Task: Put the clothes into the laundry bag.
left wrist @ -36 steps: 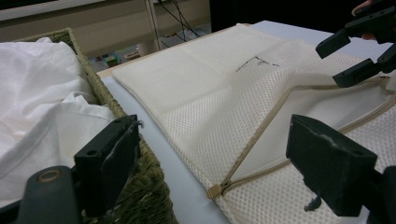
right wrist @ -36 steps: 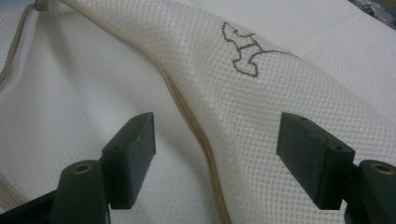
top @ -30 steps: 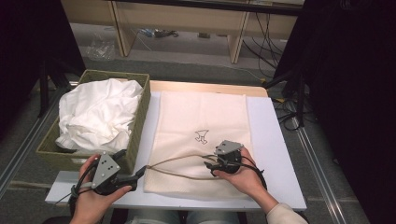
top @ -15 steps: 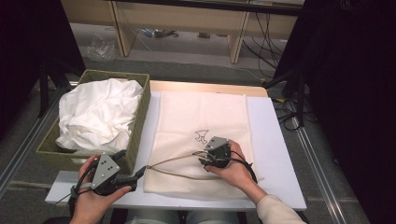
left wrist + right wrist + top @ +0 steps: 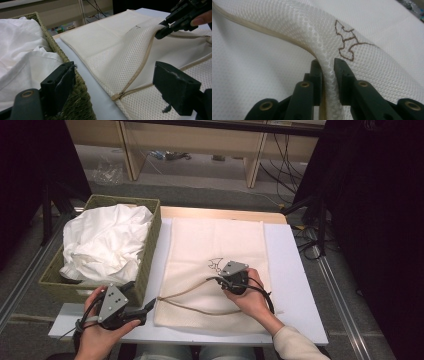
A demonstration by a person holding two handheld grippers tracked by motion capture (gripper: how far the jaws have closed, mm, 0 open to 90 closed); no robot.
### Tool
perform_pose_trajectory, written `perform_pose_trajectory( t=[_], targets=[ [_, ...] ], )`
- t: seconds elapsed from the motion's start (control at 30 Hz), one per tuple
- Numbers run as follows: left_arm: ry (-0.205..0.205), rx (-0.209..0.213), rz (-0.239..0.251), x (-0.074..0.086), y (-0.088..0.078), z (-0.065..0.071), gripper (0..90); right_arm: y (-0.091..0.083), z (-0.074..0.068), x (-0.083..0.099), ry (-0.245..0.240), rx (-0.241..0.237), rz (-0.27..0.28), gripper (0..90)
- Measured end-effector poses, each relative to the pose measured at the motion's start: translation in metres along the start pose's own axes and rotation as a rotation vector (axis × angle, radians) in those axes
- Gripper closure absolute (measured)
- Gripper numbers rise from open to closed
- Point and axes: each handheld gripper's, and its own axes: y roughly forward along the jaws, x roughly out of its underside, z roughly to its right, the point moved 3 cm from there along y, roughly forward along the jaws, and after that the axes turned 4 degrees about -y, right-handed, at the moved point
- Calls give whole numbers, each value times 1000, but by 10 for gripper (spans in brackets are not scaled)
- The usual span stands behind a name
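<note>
A cream mesh bag point(image 5: 215, 242) with a brown stitched motif point(image 5: 347, 42) lies flat on the white table point(image 5: 292, 270), its tan zipper edge point(image 5: 142, 62) gaping open. My right gripper point(image 5: 327, 67) has just been closing and is now shut on a fold of the bag's upper mesh layer at that edge, lifting it slightly. In the high view the right gripper point(image 5: 220, 281) is at the bag's middle. My left gripper point(image 5: 117, 87) stands open with nothing between its jaws. It is held at the table's front left, seen as the left gripper point(image 5: 149, 307) beside the basket's corner.
A woven green basket point(image 5: 150, 245) full of crumpled white cloth point(image 5: 107, 242) stands at the table's left, close to the left jaw. The zipper pull point(image 5: 116, 96) lies at the bag's near left corner. Wooden furniture and cables lie beyond the table.
My right gripper has moved a little left and away along the bag, and its jaws have closed on the upper mesh layer. The left hand has stayed put.
</note>
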Motion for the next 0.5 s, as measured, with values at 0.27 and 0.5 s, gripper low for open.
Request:
perform_pose_trajectory(
  t=[0.27,0.5],
  targets=[
    [2,-2,-1,0,0,0,188,-18,7,-17,-25,42,77,826],
    [2,-3,-4,0,0,0,194,-28,13,-29,-16,59,114,828]
  ],
)
